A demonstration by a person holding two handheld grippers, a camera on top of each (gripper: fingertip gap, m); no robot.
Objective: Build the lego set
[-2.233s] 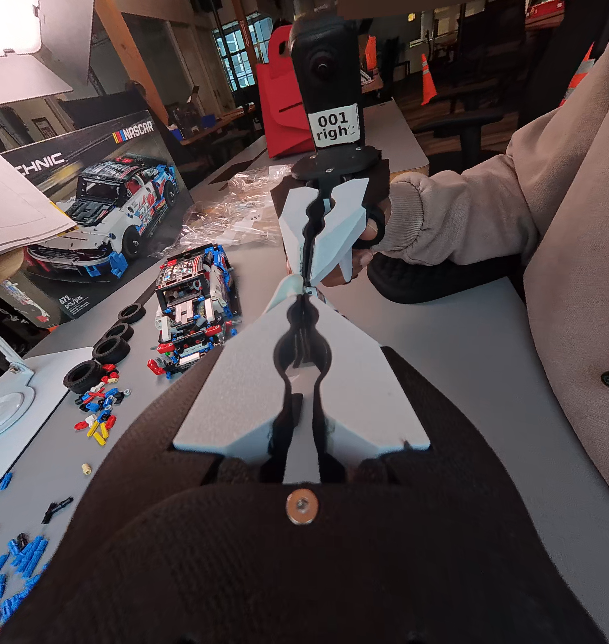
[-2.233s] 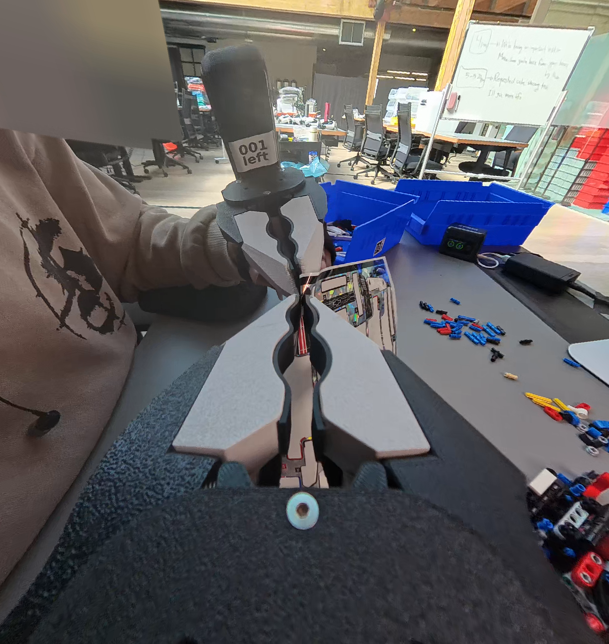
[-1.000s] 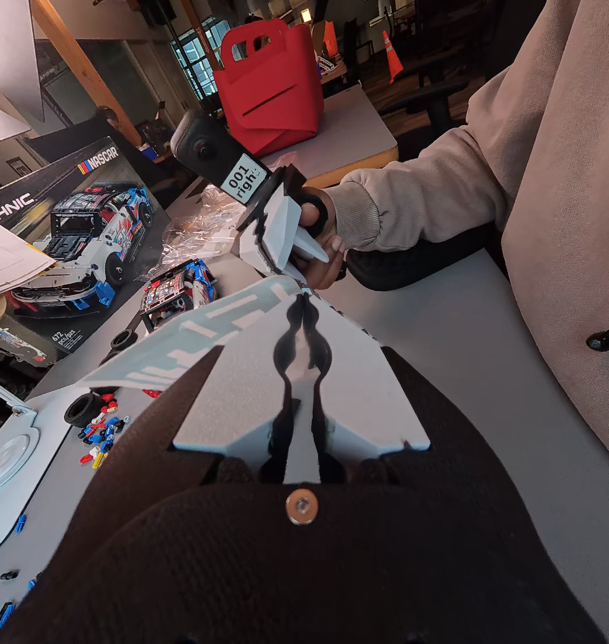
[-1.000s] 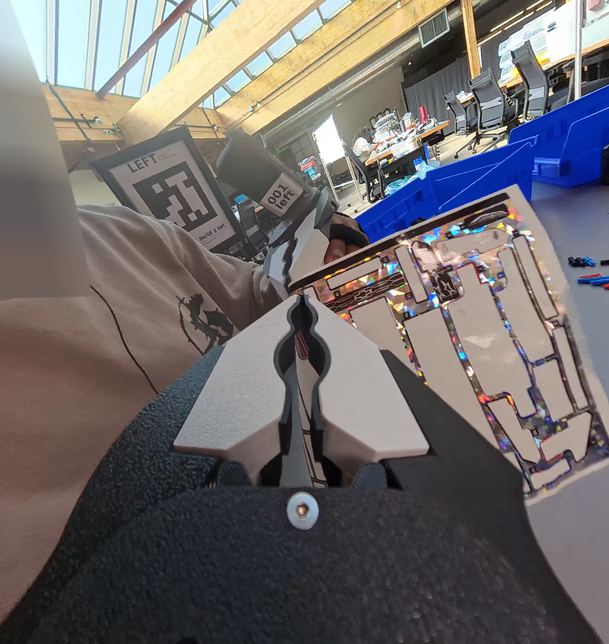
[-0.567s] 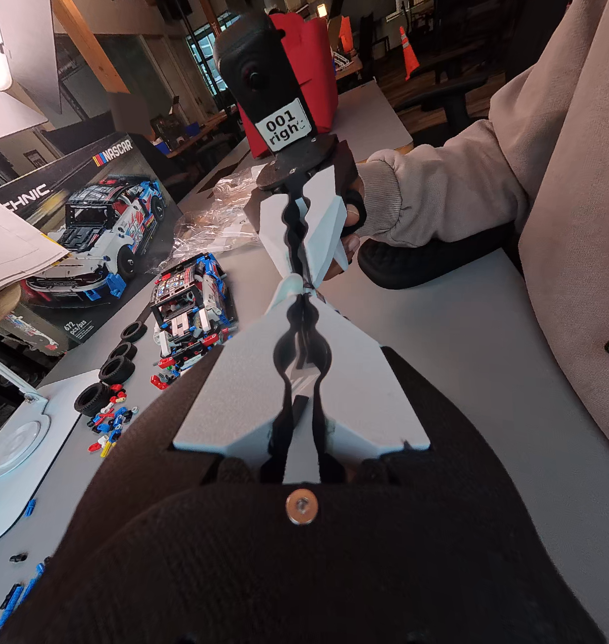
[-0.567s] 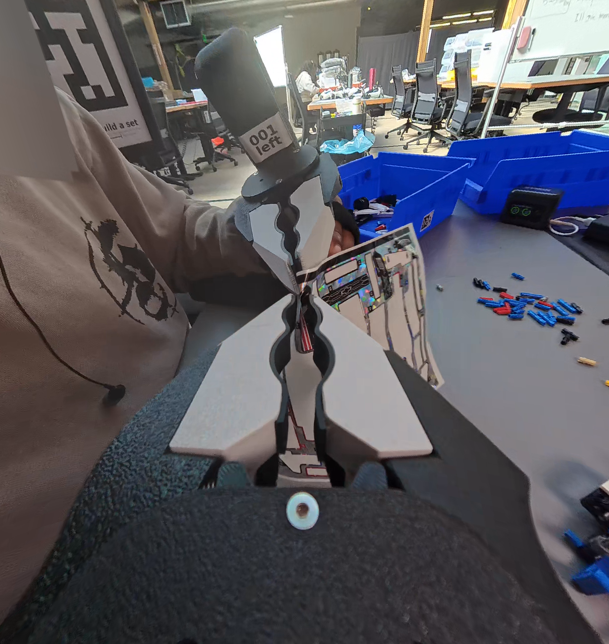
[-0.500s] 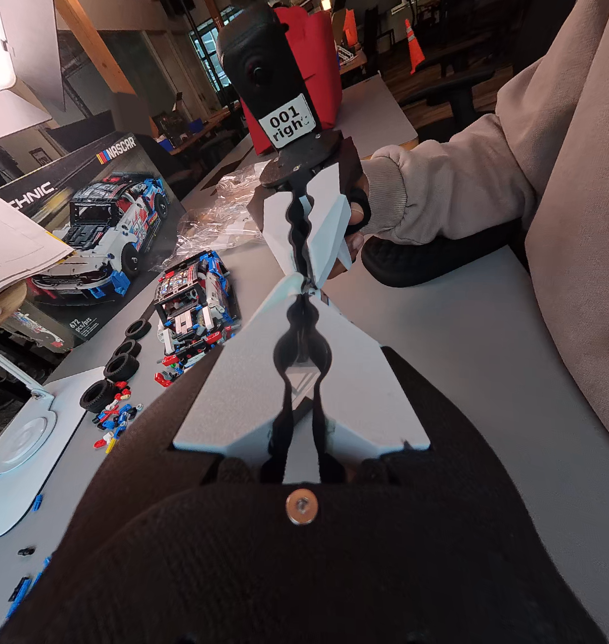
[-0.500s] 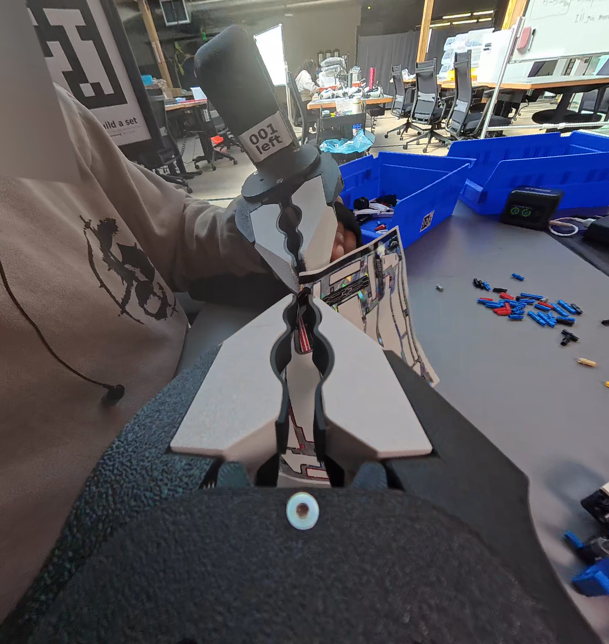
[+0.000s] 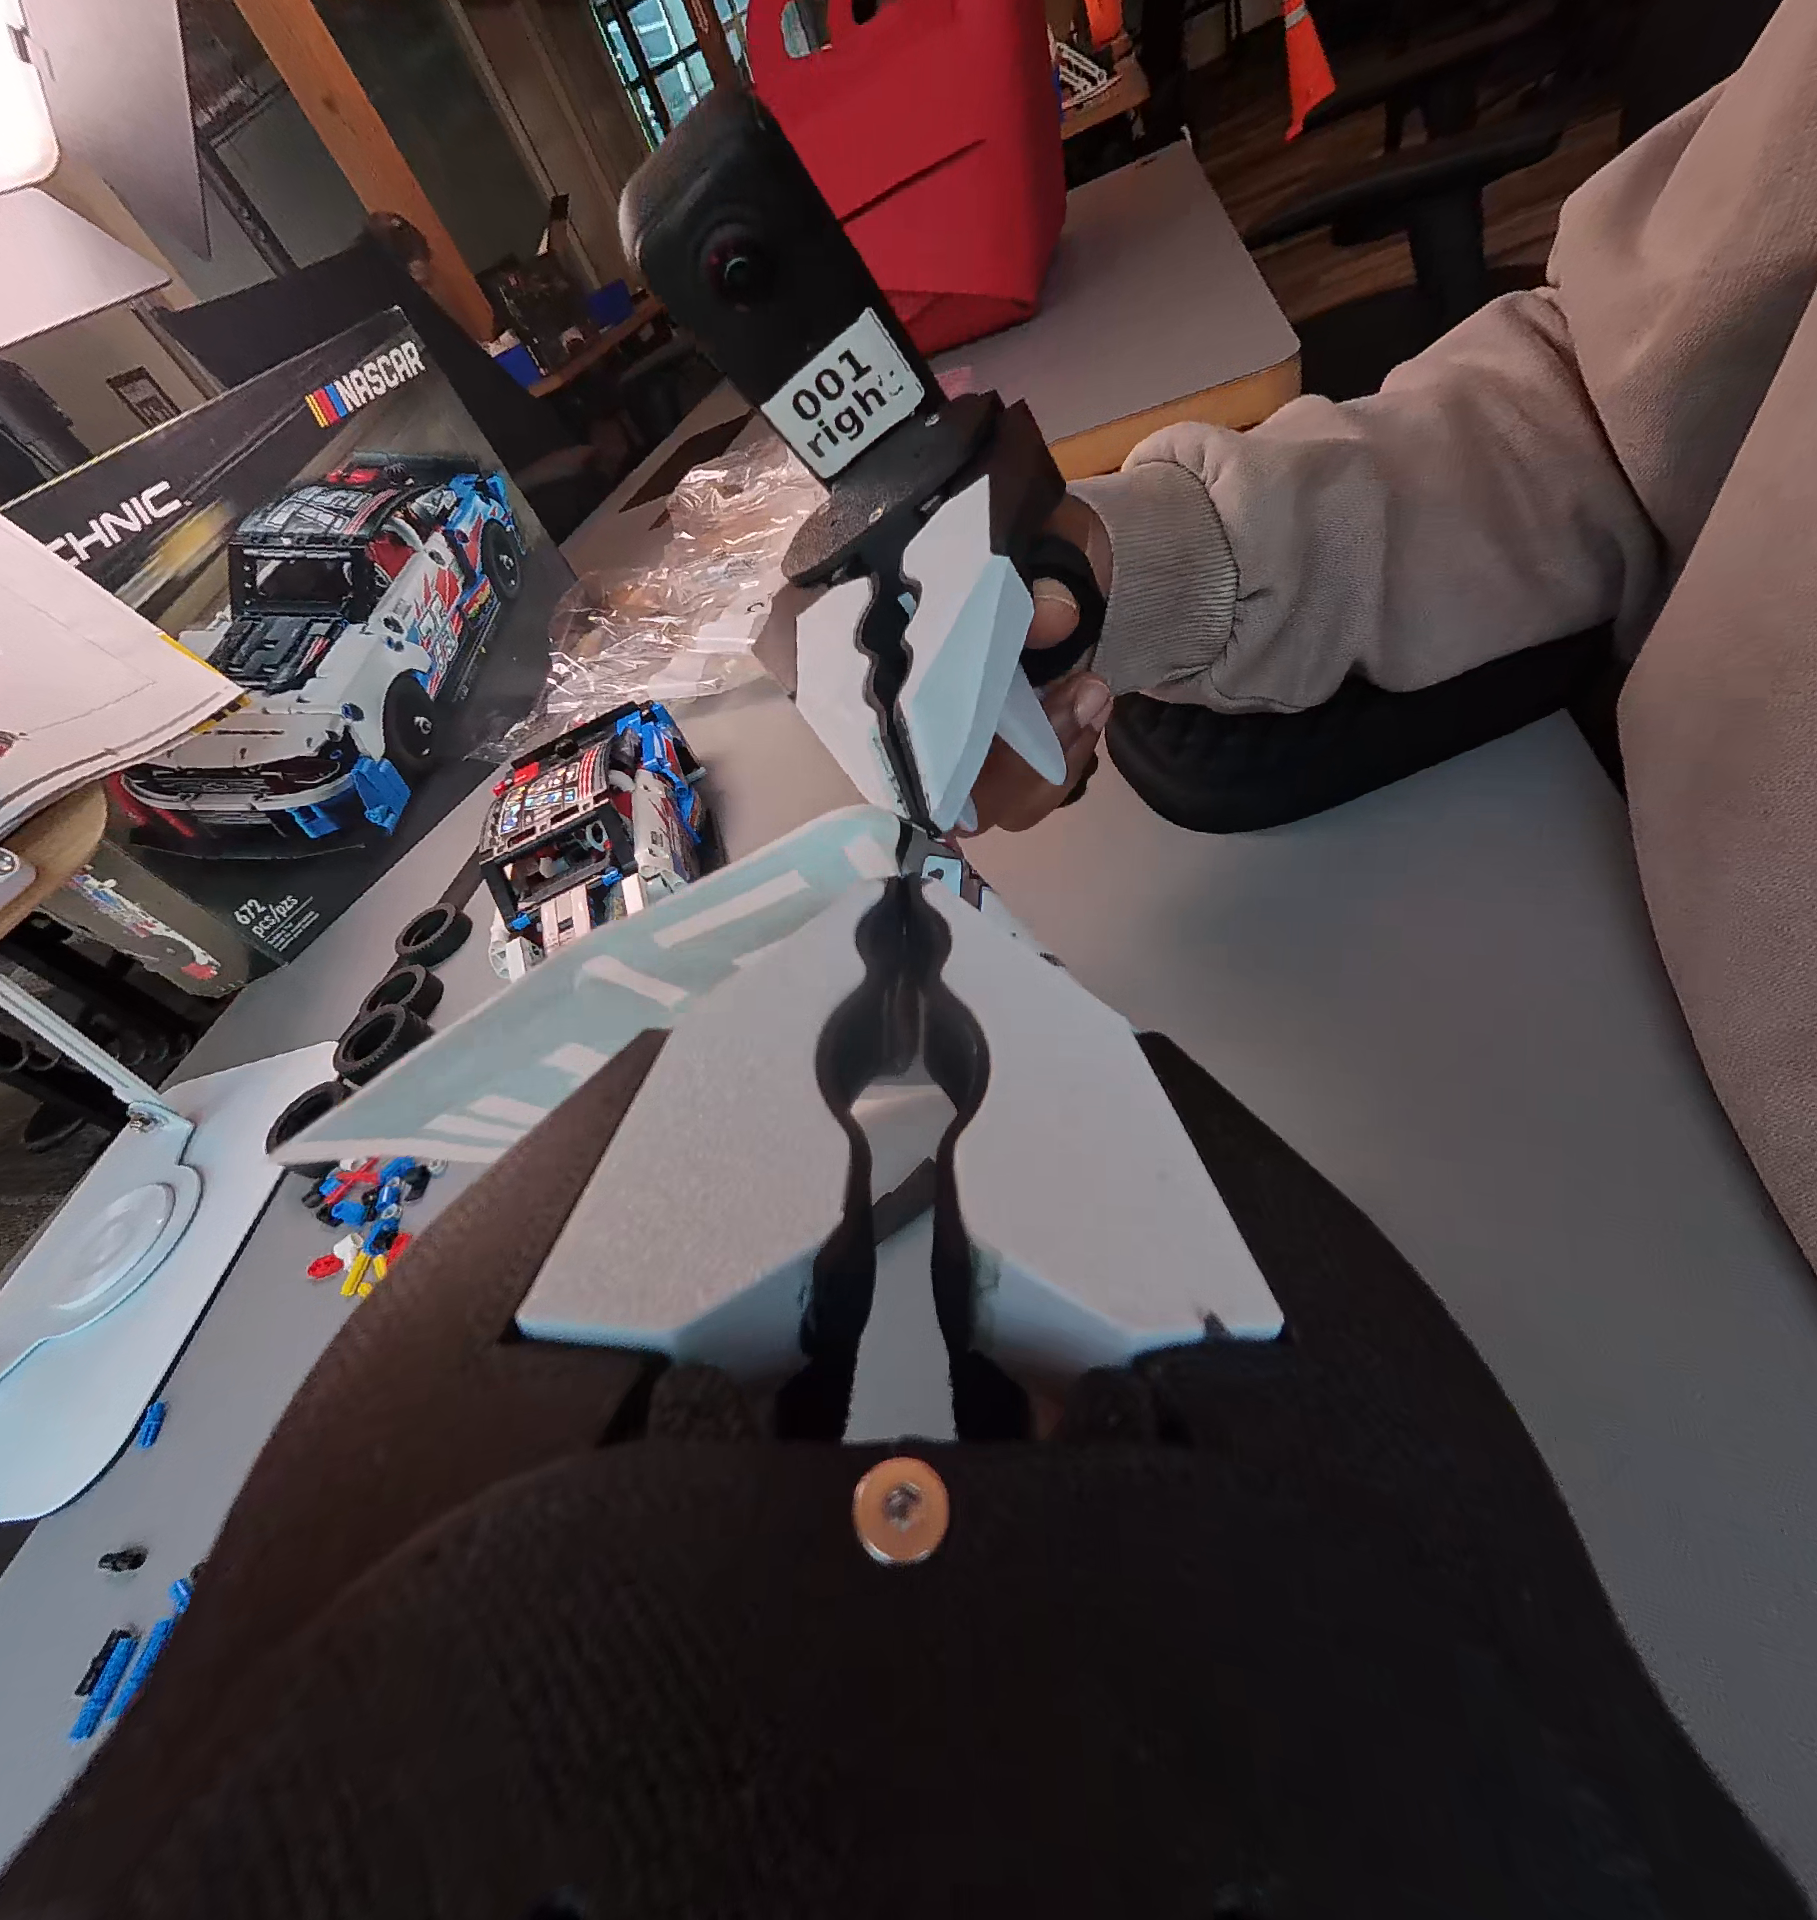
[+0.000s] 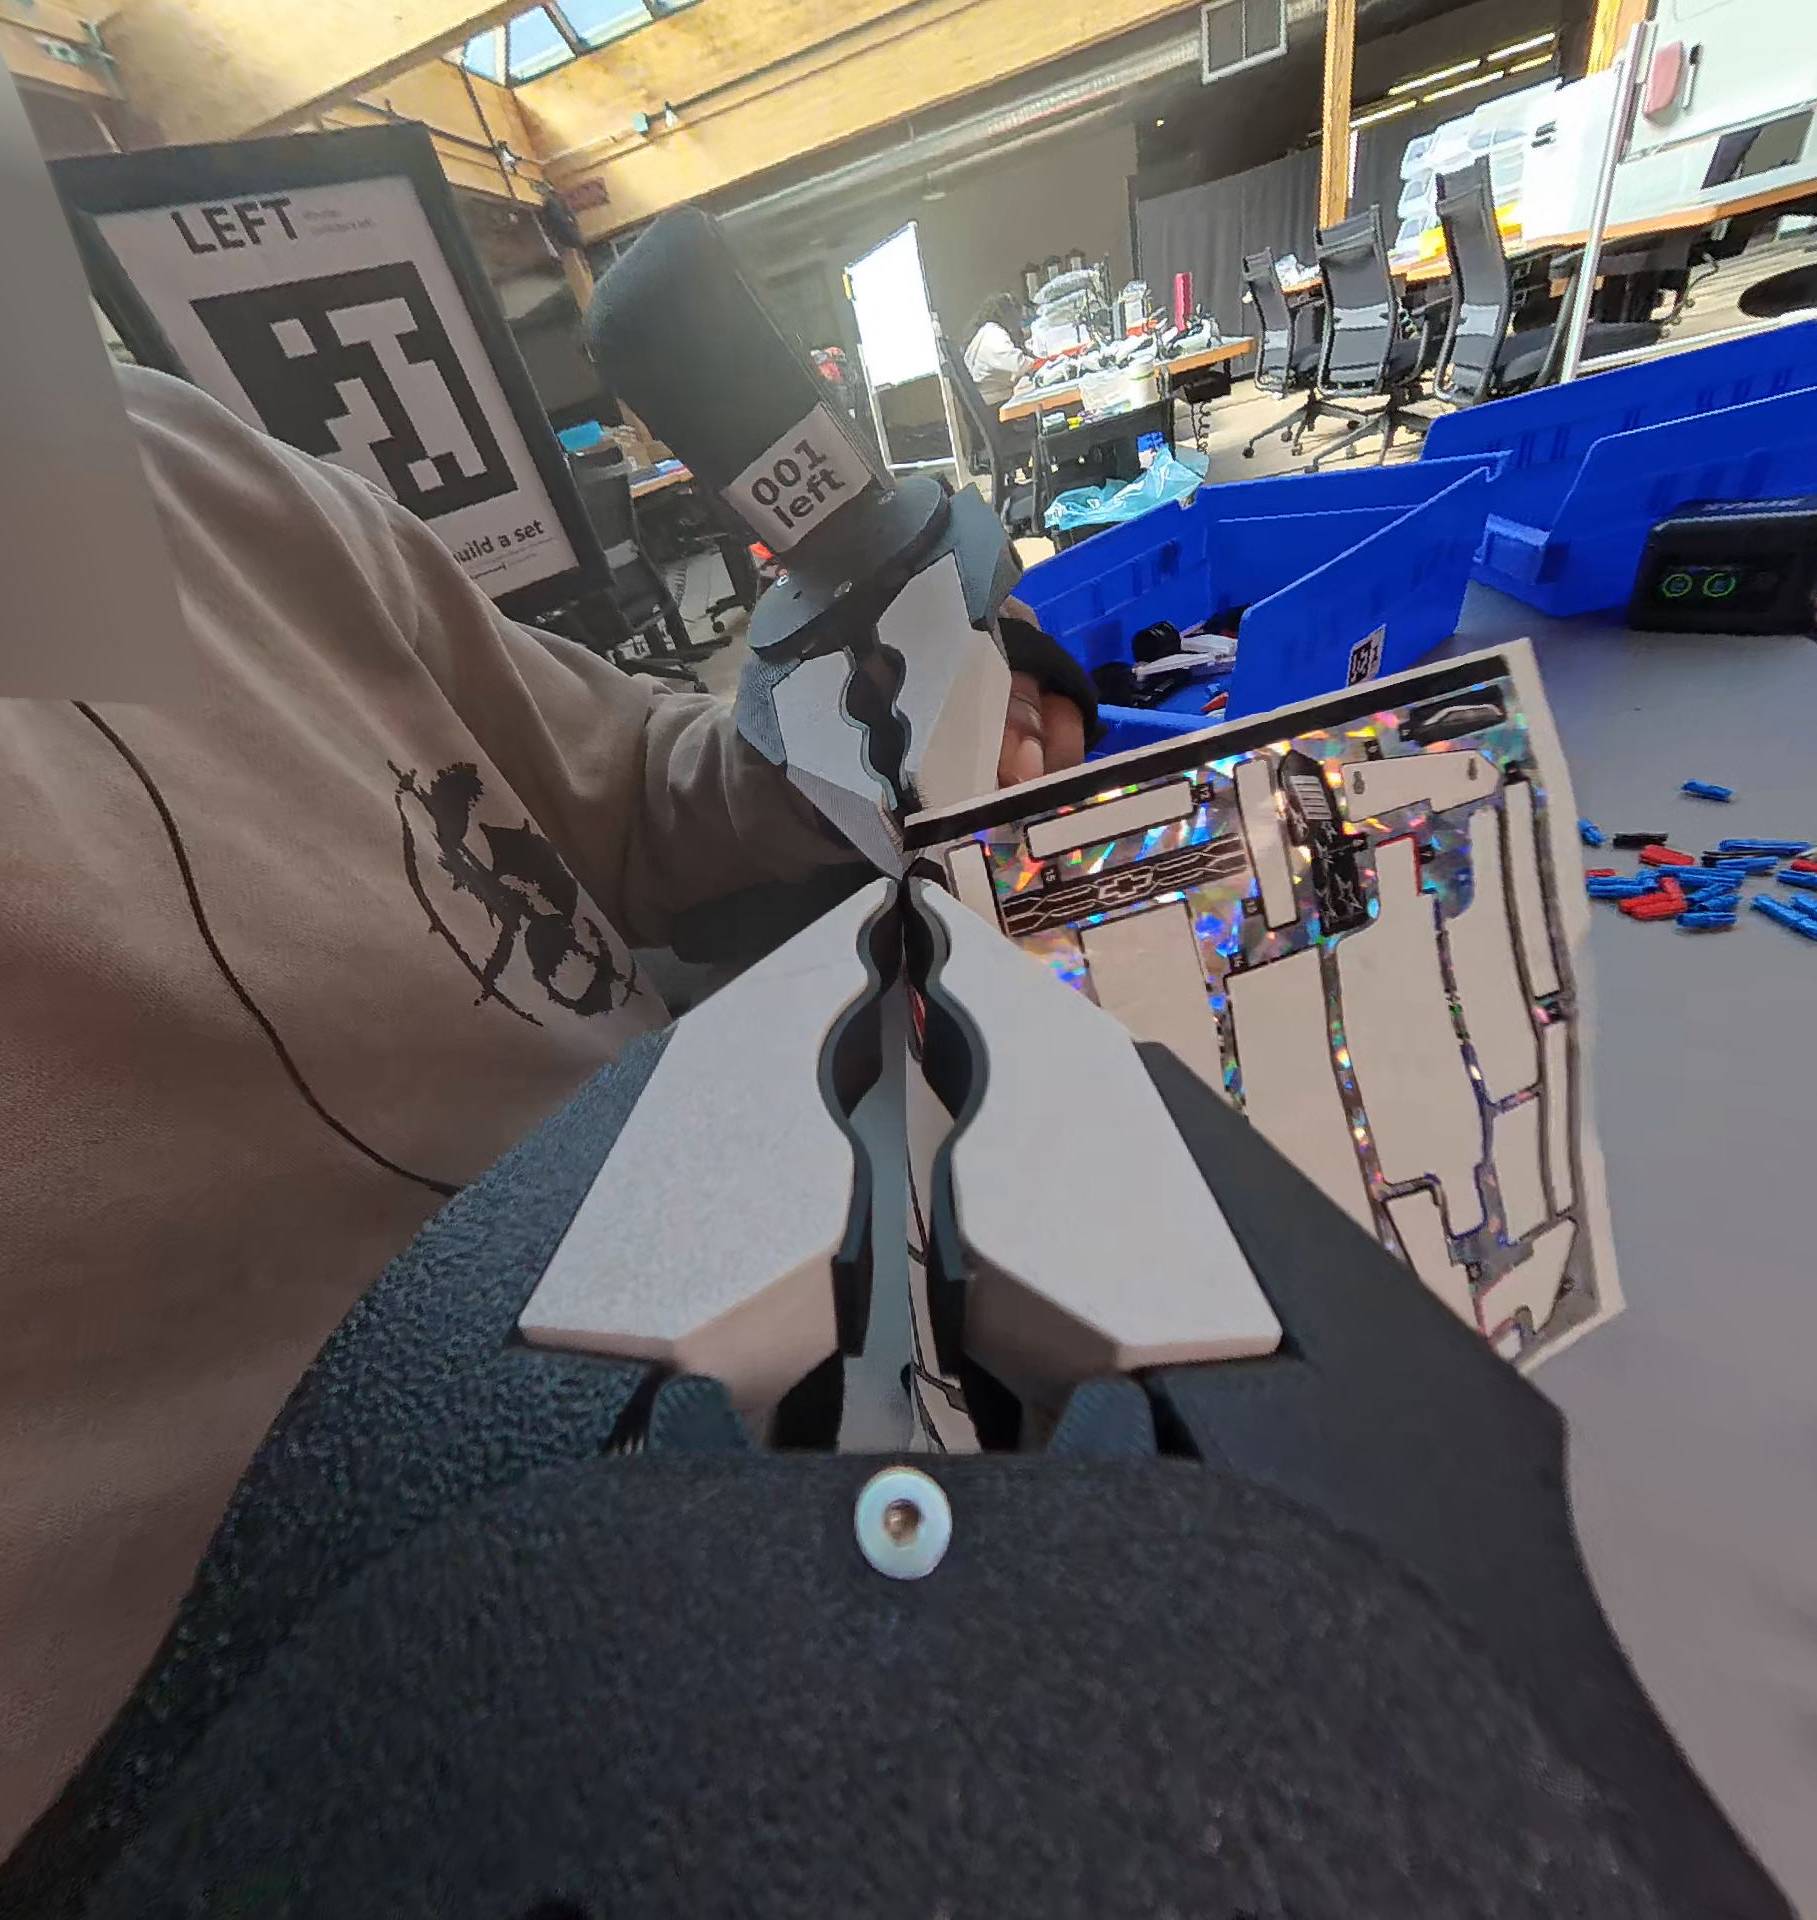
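Your left gripper (image 9: 902, 899) has its jaws closed on one corner of the sticker sheet (image 9: 582, 997), whose pale backing fans out to the left above the surface (image 9: 1403, 1039). Your right gripper (image 10: 899, 883) is likewise clamped on the same corner of the sticker sheet (image 10: 1330, 997); from this side its holographic printed face, with many stickers already removed, spreads to the right. The two grippers meet tip to tip, held above the surface in front of your torso.

Beyond the sheet, in the left wrist view, small loose pieces (image 9: 364, 1226) in red, blue and yellow lie on the surface, with a row of black tyres (image 9: 390, 1023) just behind them. The partly built lego car (image 9: 592, 821) stands near the tyres, and the set's box (image 9: 291, 644) leans farther back beside crumpled clear bags (image 9: 675, 592). In the right wrist view, blue and red pins (image 10: 1714, 883) are scattered past the sheet, with blue bins (image 10: 1351, 582) behind.
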